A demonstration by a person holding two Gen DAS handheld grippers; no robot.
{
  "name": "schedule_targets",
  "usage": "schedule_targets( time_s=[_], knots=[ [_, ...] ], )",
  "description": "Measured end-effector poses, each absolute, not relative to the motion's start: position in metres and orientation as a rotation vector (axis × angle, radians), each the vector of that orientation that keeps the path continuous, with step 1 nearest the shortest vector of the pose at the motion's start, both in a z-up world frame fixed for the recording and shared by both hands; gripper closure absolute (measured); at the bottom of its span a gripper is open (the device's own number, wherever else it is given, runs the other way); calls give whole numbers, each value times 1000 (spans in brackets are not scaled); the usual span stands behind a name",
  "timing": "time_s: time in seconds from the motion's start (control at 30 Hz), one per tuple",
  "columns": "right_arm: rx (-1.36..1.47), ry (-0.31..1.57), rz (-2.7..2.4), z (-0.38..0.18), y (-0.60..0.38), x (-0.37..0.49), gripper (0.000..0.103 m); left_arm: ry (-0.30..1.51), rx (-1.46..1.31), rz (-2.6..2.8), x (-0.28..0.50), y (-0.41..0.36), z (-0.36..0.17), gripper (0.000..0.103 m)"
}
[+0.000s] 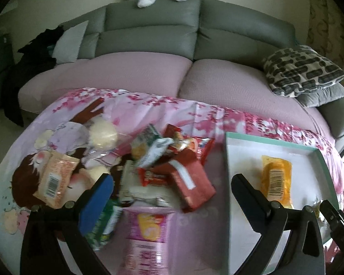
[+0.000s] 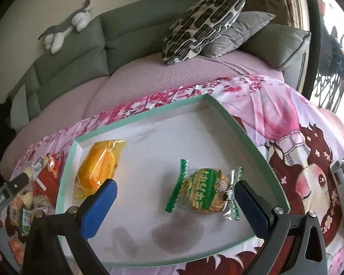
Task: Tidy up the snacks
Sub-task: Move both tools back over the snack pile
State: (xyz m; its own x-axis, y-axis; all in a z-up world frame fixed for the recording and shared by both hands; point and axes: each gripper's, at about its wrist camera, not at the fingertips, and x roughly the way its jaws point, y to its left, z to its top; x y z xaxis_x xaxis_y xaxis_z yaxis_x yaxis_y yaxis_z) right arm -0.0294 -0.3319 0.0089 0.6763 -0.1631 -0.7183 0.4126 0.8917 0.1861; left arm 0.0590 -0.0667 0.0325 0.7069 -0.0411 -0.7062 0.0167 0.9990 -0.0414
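Crinkly plastic film wraps every snack here, so each piece is judged light, soft and slippery, and liable to crush if pinched hard. The pile (image 1: 162, 167) lies on the cloth-covered bench (image 1: 217, 123), just left of the tray (image 2: 252, 137); a red pack (image 1: 190, 183) lies on top of it, near the tray, with a pink pack (image 1: 149, 229) at its near edge. Two snacks already lie in the tray, well apart: a yellow pack (image 2: 98, 165) at its left and a green cake (image 2: 206, 190) towards the right. The left gripper (image 1: 172, 192) hangs over the pile with jaws spread wide and nothing between them. The right gripper (image 2: 175, 197) hangs over the tray, jaws likewise spread, the green cake showing between them but not pinched. Take each pack across its short width at the middle, where the filling gives body; the sealed end fins are thin and would likely slip out.
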Motion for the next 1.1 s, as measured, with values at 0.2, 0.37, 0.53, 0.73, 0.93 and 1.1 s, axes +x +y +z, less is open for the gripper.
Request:
schedule_targets(
  time_s=[0.2, 0.37, 0.53, 0.73, 0.93, 1.1],
  knots=[
    [314, 774, -305, 12, -313, -19, 0, 746, -49, 8, 57, -42, 42, 1],
    [301, 776, -269, 16, -296, -12, 0, 746, -8, 53, 56, -23, 45, 1],
    [254, 781, -230, 17, -271, -4, 0, 747, -29, 92, 55, 4, 48, 1],
    [246, 787, -169, 20, -242, 2, 0, 754, -39, 143, 51, 36, 49, 1],
    [250, 783, -82, 23, -205, 9, 0, 781, -53, 134, 48, 60, 46, 1],
    [221, 818, -26, 18, -173, 17, 0, 821, -99, 130, 45, 80, 39, 1]
  ],
)
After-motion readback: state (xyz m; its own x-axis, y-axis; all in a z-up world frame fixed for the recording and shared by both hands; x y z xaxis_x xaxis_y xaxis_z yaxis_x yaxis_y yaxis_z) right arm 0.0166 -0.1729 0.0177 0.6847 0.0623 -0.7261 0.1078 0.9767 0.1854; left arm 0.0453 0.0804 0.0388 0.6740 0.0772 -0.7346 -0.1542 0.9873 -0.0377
